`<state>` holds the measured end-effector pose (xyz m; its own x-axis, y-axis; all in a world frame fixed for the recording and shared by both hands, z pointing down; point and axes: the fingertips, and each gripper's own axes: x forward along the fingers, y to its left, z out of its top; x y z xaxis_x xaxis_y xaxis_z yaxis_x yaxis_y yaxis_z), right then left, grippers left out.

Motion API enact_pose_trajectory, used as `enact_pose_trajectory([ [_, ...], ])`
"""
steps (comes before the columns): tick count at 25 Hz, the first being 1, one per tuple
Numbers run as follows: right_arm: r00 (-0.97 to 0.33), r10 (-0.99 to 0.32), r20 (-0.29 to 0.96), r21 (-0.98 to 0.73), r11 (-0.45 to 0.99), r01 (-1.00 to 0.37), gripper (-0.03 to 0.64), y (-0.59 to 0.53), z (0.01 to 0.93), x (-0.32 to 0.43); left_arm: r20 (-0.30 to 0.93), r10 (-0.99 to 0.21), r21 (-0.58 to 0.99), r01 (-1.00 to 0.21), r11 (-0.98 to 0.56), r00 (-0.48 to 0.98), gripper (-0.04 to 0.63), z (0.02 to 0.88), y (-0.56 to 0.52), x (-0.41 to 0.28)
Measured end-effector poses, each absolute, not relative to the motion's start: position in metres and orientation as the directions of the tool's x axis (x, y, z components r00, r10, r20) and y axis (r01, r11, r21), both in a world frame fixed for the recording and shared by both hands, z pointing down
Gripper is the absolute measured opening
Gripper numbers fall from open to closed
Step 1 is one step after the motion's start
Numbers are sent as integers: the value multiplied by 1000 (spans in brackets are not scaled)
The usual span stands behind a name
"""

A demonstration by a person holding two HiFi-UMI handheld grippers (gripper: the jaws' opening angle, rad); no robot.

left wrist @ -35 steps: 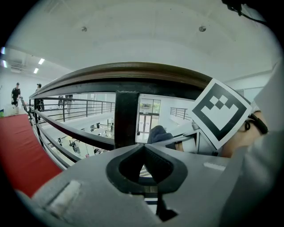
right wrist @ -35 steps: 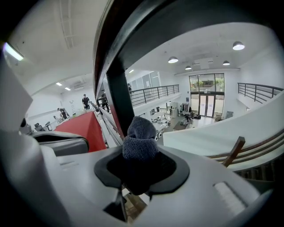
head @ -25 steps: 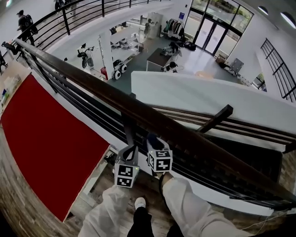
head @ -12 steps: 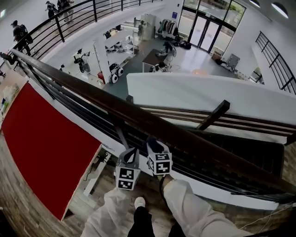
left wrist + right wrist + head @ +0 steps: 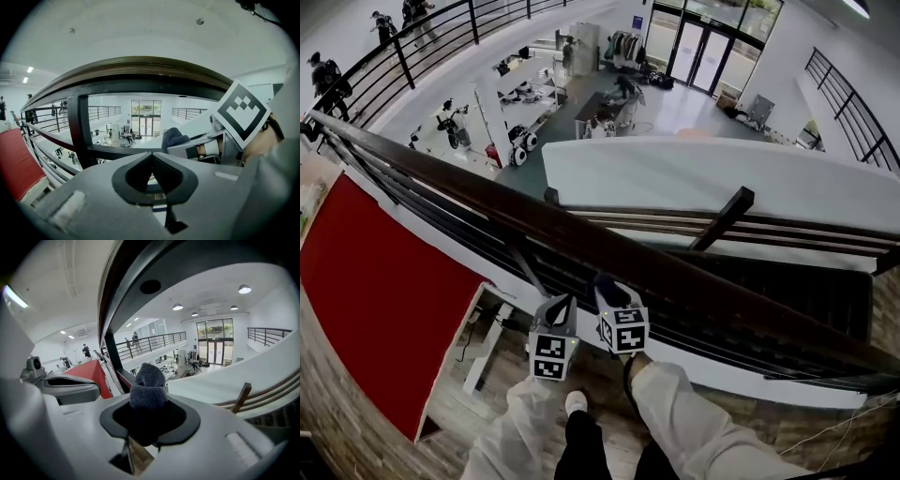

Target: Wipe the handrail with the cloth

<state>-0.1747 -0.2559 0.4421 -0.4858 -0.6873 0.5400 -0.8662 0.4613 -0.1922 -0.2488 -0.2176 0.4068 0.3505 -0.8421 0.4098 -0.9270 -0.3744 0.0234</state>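
Clenching dark grey knit cloth [image 5: 148, 383] in right gripper [image 5: 613, 300] jaws, holding it just below the dark wooden handrail [image 5: 581, 230], contact unclear. Hovering left gripper [image 5: 152, 165] beside it, jaws pressed together on nothing, also under the rail.

No legible text, no labels, no numbers, no signs

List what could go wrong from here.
1. The cloth is a small wad pinched in the right gripper; if it slips, it may drop past the handrail to the lower floor.
2. Little cloth sticks out, so the hard jaws might scrape the rail.
3. The left gripper, shut and empty, sits close beside and could bump it.
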Motion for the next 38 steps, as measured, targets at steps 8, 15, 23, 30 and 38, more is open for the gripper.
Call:
enact_pose_trajectory([
  [8, -454, -708, 541, -195, 420, -886, 115, -238, 443, -120, 420, -811, 27, -898, -439, 408, -6, 411, -209, -185],
  [15, -411, -734, 540, -189, 370, -910, 115, -218, 443, -62, 428, -772, 36, -863, -504, 469, -6, 416, -200, -126],
  [23, -348, -759, 550, -184, 297, -937, 115, -195, 442, 5, 431, -729, 44, -820, -571, 531, -6, 414, -184, -60],
  [30, -298, -777, 554, -186, 234, -954, 115, -175, 443, 57, 440, -692, 50, -785, -618, 572, -6, 418, -172, -12],
  [38, -245, -793, 558, -186, 168, -968, 116, -156, 439, 114, 464, -636, 60, -738, -672, 617, -6, 418, -158, 46],
])
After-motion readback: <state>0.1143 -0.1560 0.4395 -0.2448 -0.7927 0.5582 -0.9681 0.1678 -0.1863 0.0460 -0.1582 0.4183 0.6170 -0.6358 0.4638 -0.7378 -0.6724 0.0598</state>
